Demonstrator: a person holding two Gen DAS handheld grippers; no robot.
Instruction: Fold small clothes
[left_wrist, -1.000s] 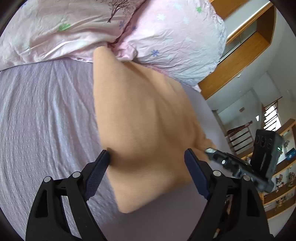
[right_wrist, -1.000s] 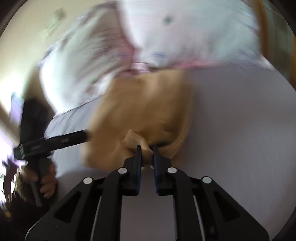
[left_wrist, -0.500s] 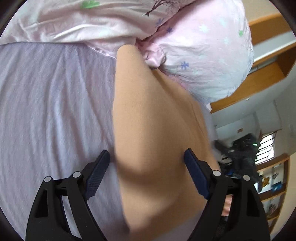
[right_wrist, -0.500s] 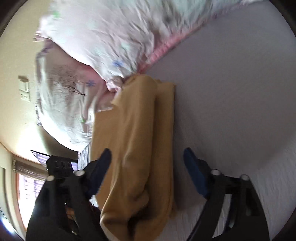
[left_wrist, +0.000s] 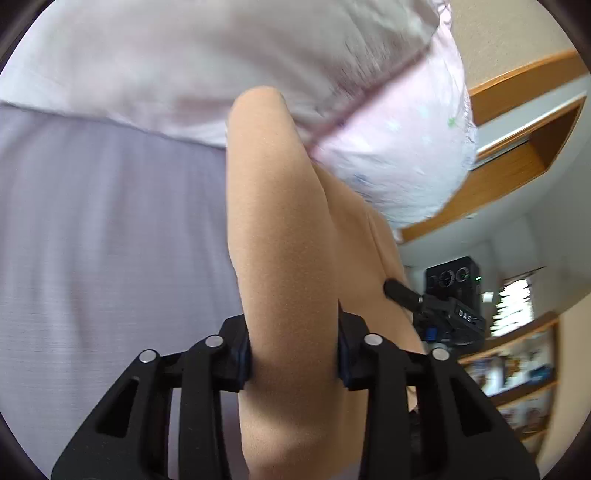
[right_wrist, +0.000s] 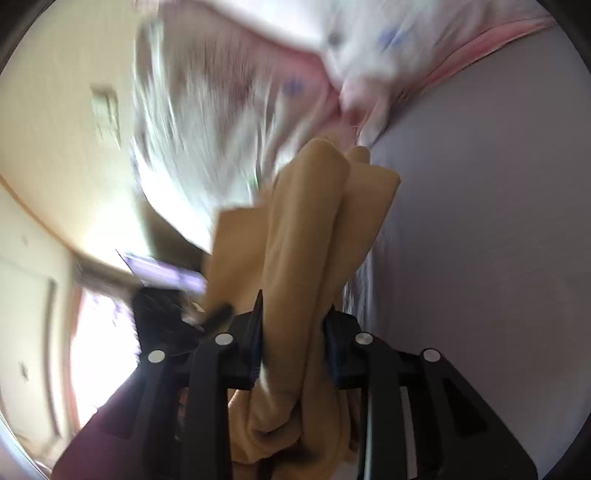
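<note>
A tan garment of soft, finely grained fabric is seen folded into a long, thick band with rounded edges. It lies on the lilac bed sheet, and its far end touches the pink floral pillow. In the right wrist view the same tan garment appears as several bunched layers, with the bed sheet to its right.

The near part of the garment is pinched from both sides by the left gripper, its pads pressed into the fabric. The bunched layers are squeezed in the same way by the right gripper.

Beyond the garment a wooden shelf is visible. The right wrist view is blurred, so the pillow's pattern cannot be read.
</note>
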